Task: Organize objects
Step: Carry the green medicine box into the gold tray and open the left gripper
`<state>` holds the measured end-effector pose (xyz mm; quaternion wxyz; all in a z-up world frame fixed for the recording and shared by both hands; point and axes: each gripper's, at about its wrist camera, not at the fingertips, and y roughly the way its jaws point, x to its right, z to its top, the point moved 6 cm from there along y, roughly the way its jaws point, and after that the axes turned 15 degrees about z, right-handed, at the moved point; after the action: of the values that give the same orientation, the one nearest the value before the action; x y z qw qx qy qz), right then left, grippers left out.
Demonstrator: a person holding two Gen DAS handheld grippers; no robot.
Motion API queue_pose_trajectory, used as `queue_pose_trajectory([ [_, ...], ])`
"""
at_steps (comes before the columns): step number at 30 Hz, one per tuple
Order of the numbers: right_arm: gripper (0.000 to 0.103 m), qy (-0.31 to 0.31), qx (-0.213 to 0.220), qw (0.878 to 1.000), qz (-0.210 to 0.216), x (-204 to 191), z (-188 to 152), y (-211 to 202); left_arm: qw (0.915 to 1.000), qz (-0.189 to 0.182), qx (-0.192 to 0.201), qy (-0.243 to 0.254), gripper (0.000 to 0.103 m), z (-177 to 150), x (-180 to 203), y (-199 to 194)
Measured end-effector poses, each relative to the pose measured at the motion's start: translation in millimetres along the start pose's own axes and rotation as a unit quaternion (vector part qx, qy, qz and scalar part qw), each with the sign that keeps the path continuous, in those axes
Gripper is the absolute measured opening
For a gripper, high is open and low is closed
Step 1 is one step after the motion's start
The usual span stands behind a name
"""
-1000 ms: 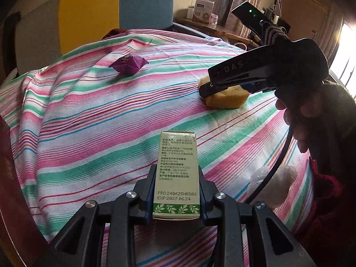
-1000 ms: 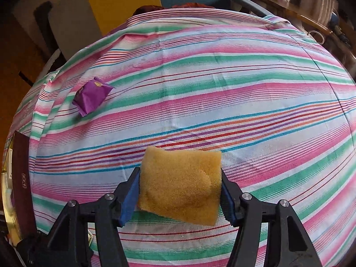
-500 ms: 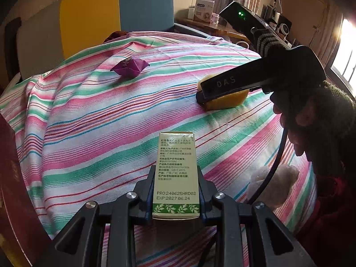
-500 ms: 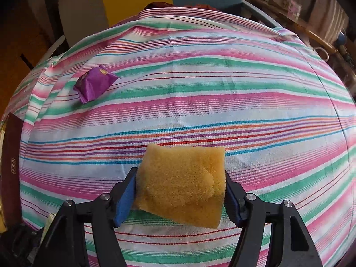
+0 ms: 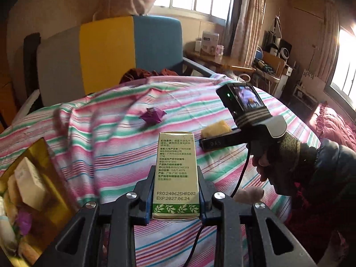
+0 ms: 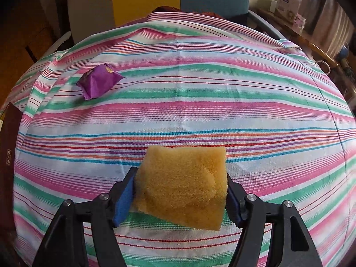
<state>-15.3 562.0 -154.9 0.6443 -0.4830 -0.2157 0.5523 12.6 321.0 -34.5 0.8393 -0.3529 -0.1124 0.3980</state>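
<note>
My left gripper point(image 5: 175, 197) is shut on a pale green carton point(image 5: 175, 173) with printed text, held above the striped tablecloth point(image 5: 106, 146). My right gripper point(image 6: 181, 197) is shut on a yellow sponge point(image 6: 182, 184) just above the cloth; the sponge point(image 5: 215, 128) and right gripper also show in the left wrist view. A purple snack packet point(image 6: 98, 83) lies on the cloth at the far left, and shows in the left wrist view point(image 5: 153, 116). A gold-lined box point(image 5: 29, 198) at the lower left of the left wrist view holds a white carton and other items.
A yellow and blue chair point(image 5: 124, 44) stands behind the table. A wooden desk point(image 5: 220, 62) with small boxes is at the back right. A dark red box wall point(image 6: 9, 146) stands at the table's left edge. A pale soft lump point(image 5: 249, 194) lies near the front right.
The left gripper has lifted and swung left with the carton, bringing the gold-lined box into view. The right gripper has raised the sponge slightly and still holds it.
</note>
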Motion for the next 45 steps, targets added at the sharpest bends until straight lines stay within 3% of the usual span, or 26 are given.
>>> queue_pose_trajectory([
  [7,0.07,-0.007,0.004,1.0,-0.006,-3,-1,0,0.9984,0.045,-0.005,-0.035,0.03,-9,-57,-18],
  [13,0.07,-0.009,0.004,1.0,-0.012,-4,-2,-1,0.9922,0.074,-0.015,-0.099,0.03,-33,-131,-35],
  [17,0.07,-0.01,0.003,1.0,-0.014,-5,-2,-1,0.9785,0.119,-0.032,-0.165,0.029,-61,-206,-47],
  [22,0.07,-0.014,0.002,1.0,-0.017,-5,-2,-1,0.9454,0.139,-0.085,-0.282,0.029,-113,-288,-44],
  [24,0.07,-0.015,0.002,1.0,-0.019,-6,-2,-1,0.938,0.146,-0.092,-0.3,0.029,-122,-301,-40],
  [27,0.07,-0.016,0.002,1.0,-0.019,-5,-2,0,0.9351,0.135,-0.101,-0.312,0.029,-121,-306,-31],
  [35,0.07,-0.018,0.003,1.0,-0.019,-5,-2,0,0.9564,0.098,-0.125,-0.245,0.03,-98,-261,15],
  [41,0.071,-0.022,0.002,1.0,-0.019,-5,-1,0,0.9508,0.101,-0.181,-0.23,0.03,-110,-248,46],
  [45,0.071,-0.023,0.003,1.0,-0.02,-5,-1,1,0.9475,0.103,-0.189,-0.237,0.032,-119,-247,44],
])
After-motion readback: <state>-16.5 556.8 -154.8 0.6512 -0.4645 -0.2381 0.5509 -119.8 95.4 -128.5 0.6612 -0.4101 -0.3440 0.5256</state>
